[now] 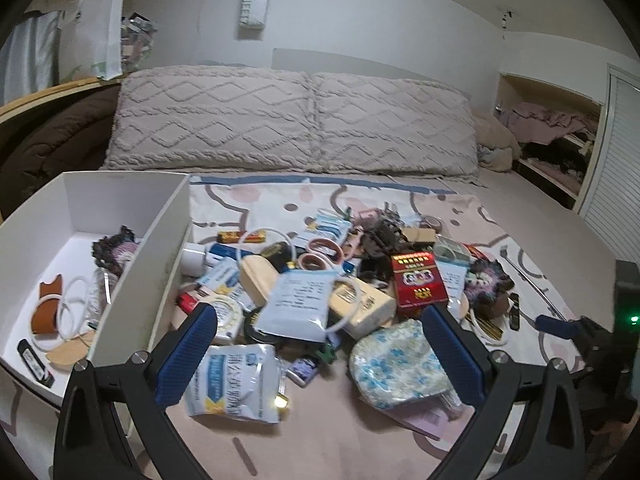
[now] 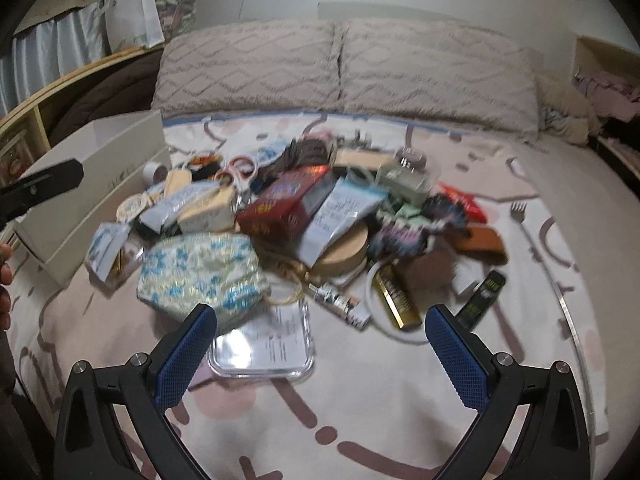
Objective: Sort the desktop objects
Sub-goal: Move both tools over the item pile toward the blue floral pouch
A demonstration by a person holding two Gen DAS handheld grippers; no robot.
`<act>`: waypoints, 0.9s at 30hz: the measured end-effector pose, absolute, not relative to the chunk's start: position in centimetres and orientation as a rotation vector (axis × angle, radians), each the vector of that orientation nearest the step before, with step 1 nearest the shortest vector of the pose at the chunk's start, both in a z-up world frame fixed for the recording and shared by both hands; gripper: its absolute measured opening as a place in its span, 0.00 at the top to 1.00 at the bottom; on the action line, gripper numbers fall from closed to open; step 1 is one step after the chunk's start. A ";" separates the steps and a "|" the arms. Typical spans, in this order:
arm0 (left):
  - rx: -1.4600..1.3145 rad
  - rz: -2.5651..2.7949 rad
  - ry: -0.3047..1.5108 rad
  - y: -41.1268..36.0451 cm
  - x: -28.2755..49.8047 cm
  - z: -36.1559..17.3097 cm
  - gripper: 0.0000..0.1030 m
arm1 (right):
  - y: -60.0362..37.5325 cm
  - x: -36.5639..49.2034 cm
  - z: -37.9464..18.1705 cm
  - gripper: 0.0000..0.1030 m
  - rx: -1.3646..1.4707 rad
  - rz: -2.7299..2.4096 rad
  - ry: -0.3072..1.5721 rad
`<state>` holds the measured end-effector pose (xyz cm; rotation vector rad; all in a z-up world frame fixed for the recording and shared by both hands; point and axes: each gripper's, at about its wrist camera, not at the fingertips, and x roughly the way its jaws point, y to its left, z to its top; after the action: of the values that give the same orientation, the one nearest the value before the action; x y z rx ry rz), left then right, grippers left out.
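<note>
A heap of small objects lies on a patterned sheet on a bed. It includes a red box [image 1: 418, 282] [image 2: 286, 200], a floral pouch [image 1: 396, 364] [image 2: 200, 274], a blue-white packet [image 1: 230, 378], a silver sachet [image 1: 294, 304], scissors [image 1: 320, 254] and a clear lidded case [image 2: 262, 344]. A white divided box [image 1: 120, 264] [image 2: 96, 172] stands left of the heap with rings and small items inside. My left gripper [image 1: 320, 342] is open and empty over the heap's near edge. My right gripper [image 2: 320, 340] is open and empty above the clear case.
Two knitted pillows [image 1: 292, 120] lie behind the heap. A metal back scratcher [image 2: 540, 256] lies at the right. A gold tube [image 2: 396, 298] and a black tube [image 2: 482, 296] lie at the heap's near right. A brown blanket [image 1: 44, 136] sits at the left.
</note>
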<state>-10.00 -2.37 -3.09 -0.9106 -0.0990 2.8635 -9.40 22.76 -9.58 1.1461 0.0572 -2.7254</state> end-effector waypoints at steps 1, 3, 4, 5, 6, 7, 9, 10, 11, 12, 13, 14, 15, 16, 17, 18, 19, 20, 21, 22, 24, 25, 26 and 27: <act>-0.915 2.860 -0.091 -2.2 -10.0 -3.2 0.00 | 22.7 -9.5 -10.0 0.00 1.165 -2.713 0.057; -0.924 2.852 -0.084 -2.0 -10.1 -3.5 0.00 | 22.6 -9.7 -10.6 0.00 1.191 -2.693 0.053; -0.932 2.844 -0.088 -1.9 -10.2 -3.6 0.00 | 22.6 -9.7 -10.9 0.00 1.200 -2.680 0.046; -0.938 2.836 -0.093 -1.8 -10.3 -3.7 0.00 | 22.5 -9.8 -11.2 0.00 1.210 -2.663 0.034; -0.946 2.824 -0.102 -1.7 -10.4 -3.9 0.00 | 22.5 -9.8 -11.5 0.00 1.222 -2.644 0.017; -0.957 2.807 -0.113 -1.5 -10.5 -4.1 0.00 | 22.4 -9.9 -11.8 0.00 1.233 -2.629 0.003; -0.975 2.785 -0.122 -1.2 -10.6 -4.4 0.00 | 22.2 -9.9 -12.3 0.00 1.252 -2.607 -0.010; -0.984 2.775 -0.123 -1.0 -10.7 -4.7 0.00 | 22.0 -10.0 -12.5 0.00 1.262 -2.600 -0.014; -0.991 2.768 -0.121 -0.8 -10.7 -4.8 0.00 | 21.8 -10.1 -12.8 0.00 1.275 -2.588 -0.016; -0.997 2.761 -0.120 -0.5 -10.7 -5.0 0.00 | 21.7 -10.1 -13.0 0.00 1.286 -2.576 -0.018; -1.003 2.752 -0.119 -0.3 -10.8 -5.1 0.00 | 21.5 -10.2 -13.2 0.00 1.294 -2.563 -0.020; -1.009 2.743 -0.120 -0.1 -10.8 -5.3 0.00 | 21.4 -10.2 -13.3 0.00 1.298 -2.553 -0.023; -1.015 2.734 -0.124 0.0 -10.8 -5.4 0.00 | 21.2 -10.2 -13.4 0.00 1.304 -2.540 -0.024; -1.023 2.722 -0.130 0.2 -10.9 -5.7 0.00 | 21.0 -10.2 -13.5 0.00 1.309 -2.534 -0.023; -1.029 2.713 -0.134 0.3 -10.9 -5.8 0.00 | 20.9 -10.3 -13.7 0.00 1.313 -2.530 -0.023; -1.038 2.701 -0.141 0.5 -10.9 -6.1 0.00 | 20.9 -10.4 -13.8 0.00 1.320 -2.526 -0.027; -1.045 2.693 -0.146 0.7 -11.0 -6.2 0.00 | 20.9 -10.5 -14.0 0.00 1.327 -2.519 -0.034; -1.052 2.684 -0.152 0.7 -11.0 -6.4 0.00 | 21.0 -10.5 -14.1 0.00 1.332 -2.513 -0.044; -1.058 2.674 -0.160 0.9 -11.1 -6.6 0.00 | 21.1 -10.6 -14.2 0.00 1.335 -2.506 -0.066; -1.067 2.661 -0.171 1.0 -11.2 -6.8 0.00 | 21.1 -10.7 -14.3 0.00 1.335 -2.504 -0.078; -1.083 2.641 -0.191 1.3 -11.3 -7.2 0.00 | 21.2 -10.9 -14.4 0.00 1.333 -2.500 -0.100; -1.091 2.629 -0.204 1.4 -11.4 -7.4 0.00 | 21.3 -10.9 -14.4 0.00 1.330 -2.500 -0.107; -1.100 2.617 -0.217 1.5 -11.5 -7.6 0.00 | 21.2 -10.9 -14.5 0.00 1.325 -2.499 -0.113; -1.106 2.607 -0.227 1.6 -11.6 -7.8 0.00 | 21.2 -11.0 -14.6 0.00 1.322 -2.498 -0.117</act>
<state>-11.61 1.62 -7.82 -1.1064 -0.2275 2.6072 -10.97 21.23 -14.58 1.3221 -0.1170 -2.4981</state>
